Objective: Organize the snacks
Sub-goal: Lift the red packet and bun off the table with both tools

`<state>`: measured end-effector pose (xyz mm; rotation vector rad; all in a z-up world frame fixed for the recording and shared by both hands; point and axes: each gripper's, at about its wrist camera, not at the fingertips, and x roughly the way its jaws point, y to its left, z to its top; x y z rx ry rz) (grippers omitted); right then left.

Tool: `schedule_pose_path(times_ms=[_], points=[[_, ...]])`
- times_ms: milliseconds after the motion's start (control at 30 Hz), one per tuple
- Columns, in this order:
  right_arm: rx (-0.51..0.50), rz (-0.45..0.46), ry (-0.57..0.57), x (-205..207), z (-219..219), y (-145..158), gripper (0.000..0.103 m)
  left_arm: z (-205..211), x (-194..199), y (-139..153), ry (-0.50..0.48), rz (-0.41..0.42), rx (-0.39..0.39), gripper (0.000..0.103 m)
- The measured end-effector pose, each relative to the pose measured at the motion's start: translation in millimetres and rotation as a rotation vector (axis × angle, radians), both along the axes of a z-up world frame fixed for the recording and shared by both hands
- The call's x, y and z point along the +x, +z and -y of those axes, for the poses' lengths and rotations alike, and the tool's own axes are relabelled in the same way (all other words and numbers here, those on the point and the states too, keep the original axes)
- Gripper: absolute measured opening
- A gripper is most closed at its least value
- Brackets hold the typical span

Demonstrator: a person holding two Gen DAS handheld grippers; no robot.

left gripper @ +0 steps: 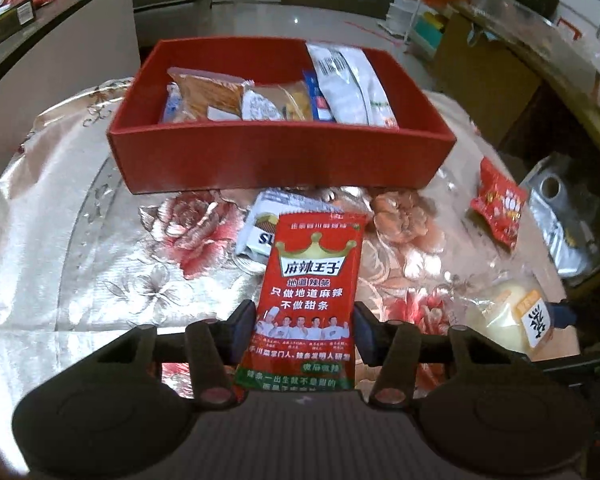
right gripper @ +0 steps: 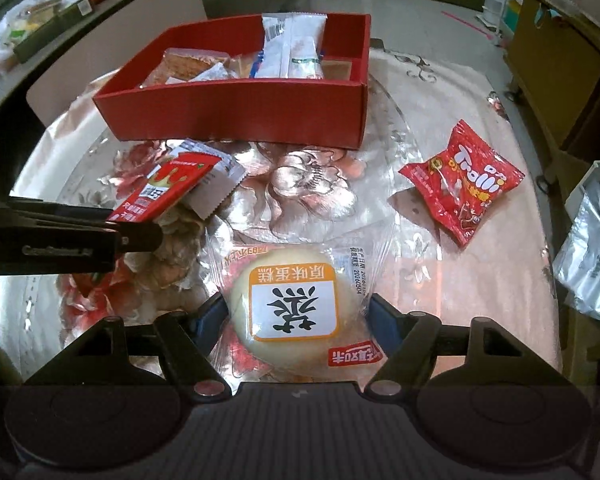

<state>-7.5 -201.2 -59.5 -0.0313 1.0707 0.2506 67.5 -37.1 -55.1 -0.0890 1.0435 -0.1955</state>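
My left gripper [left gripper: 304, 320] is shut on a red spicy-strip packet [left gripper: 312, 280], its pads pressing the packet's two long edges; the packet hangs above the table. The right wrist view shows the same packet [right gripper: 160, 188] from the side, at the left. My right gripper [right gripper: 298, 316] is shut on a round pale cake in a clear wrapper [right gripper: 284, 264], gripped at both sides; the cake [left gripper: 508, 316] also shows in the left wrist view. Behind both stands the red box [left gripper: 276, 160] with several snack packets inside, white ones [left gripper: 348, 84] in its right part.
A grey wafer packet [left gripper: 260, 220] lies just in front of the box. A red Trolli bag [right gripper: 464, 184] lies to the right on the floral tablecloth [left gripper: 100, 240]. A silver bag [right gripper: 592, 272] hangs at the table's right edge. Cluttered counters stand beyond.
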Motion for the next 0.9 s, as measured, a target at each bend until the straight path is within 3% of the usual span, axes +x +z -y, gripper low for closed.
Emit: schedule_pose_path(times_ms=[400,900], points=[[0.001,-0.021,0.018,3,-2,-4,0.079,-2,-2,-15,-0.011,-0.032,0.043,0.043],[0.043,-0.001,0.012,6,1,4,0.079,-4,-3,1,-0.018,-0.006,-0.038,0.042]])
